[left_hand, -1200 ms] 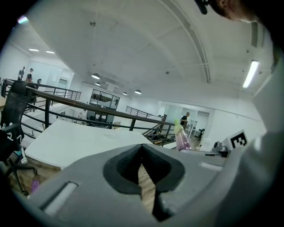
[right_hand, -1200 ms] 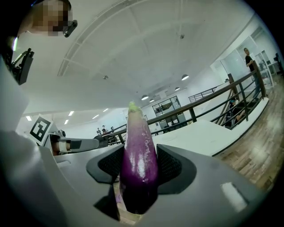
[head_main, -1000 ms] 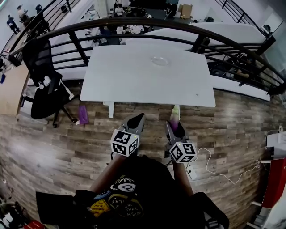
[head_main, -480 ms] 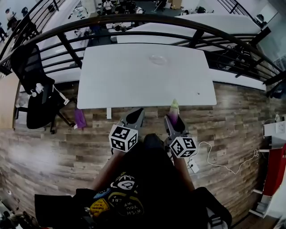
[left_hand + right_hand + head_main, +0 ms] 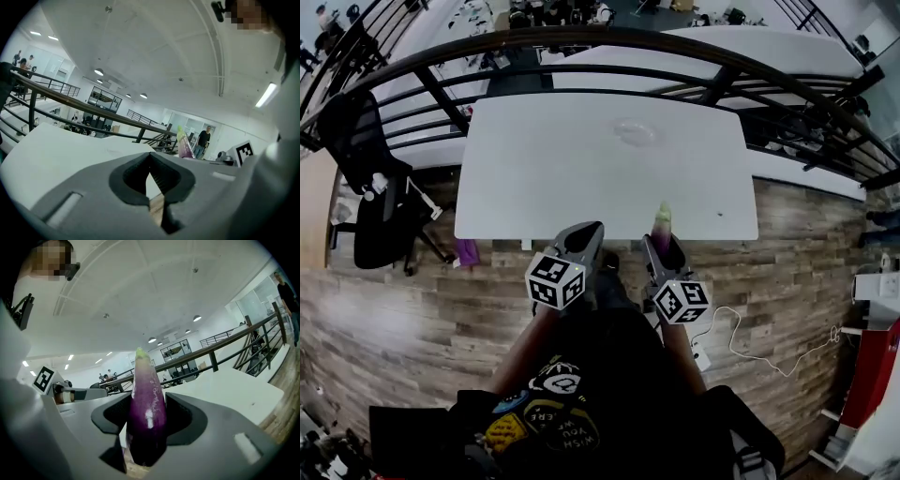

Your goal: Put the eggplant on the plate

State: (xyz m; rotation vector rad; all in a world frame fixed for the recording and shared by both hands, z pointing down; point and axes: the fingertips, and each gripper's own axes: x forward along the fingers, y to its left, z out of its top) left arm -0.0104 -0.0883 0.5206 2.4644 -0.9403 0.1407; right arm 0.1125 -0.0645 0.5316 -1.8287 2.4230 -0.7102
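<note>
- Purple and glossy, the eggplant point(image 5: 146, 413) is clamped between the two dark pads of the right hand-held gripper point(image 5: 663, 246), which press on its thick lower half from both sides.
- Its narrow end, with the pale green cap, points away from the person and juts well past the jaw tips. Its blunt end sits deep in the throat of the jaws.
- In the head view the eggplant is held in the air and rests on nothing. Its green tip is over the near edge of the white desk point(image 5: 544, 178).
- The left hand-held gripper point(image 5: 589, 232) is clenched on nothing. Its jaw tips meet, and only a thin wedge of desk and floor shows in the gap behind them.
- The two hand-held grippers are side by side and near each other in front of the person's torso, both at the desk's near edge.
- The plate point(image 5: 635, 130), clear and faint, lies on the far half of the desk. It is well apart from the eggplant and a little to the left of where the right hand-held gripper points.
- A dark railing point(image 5: 581, 42) curves behind the desk.
- A black office chair point(image 5: 380, 187) stands to the left on the wood-plank floor point(image 5: 412, 319).
- A white cable point(image 5: 741, 342) trails across the floor on the right.
</note>
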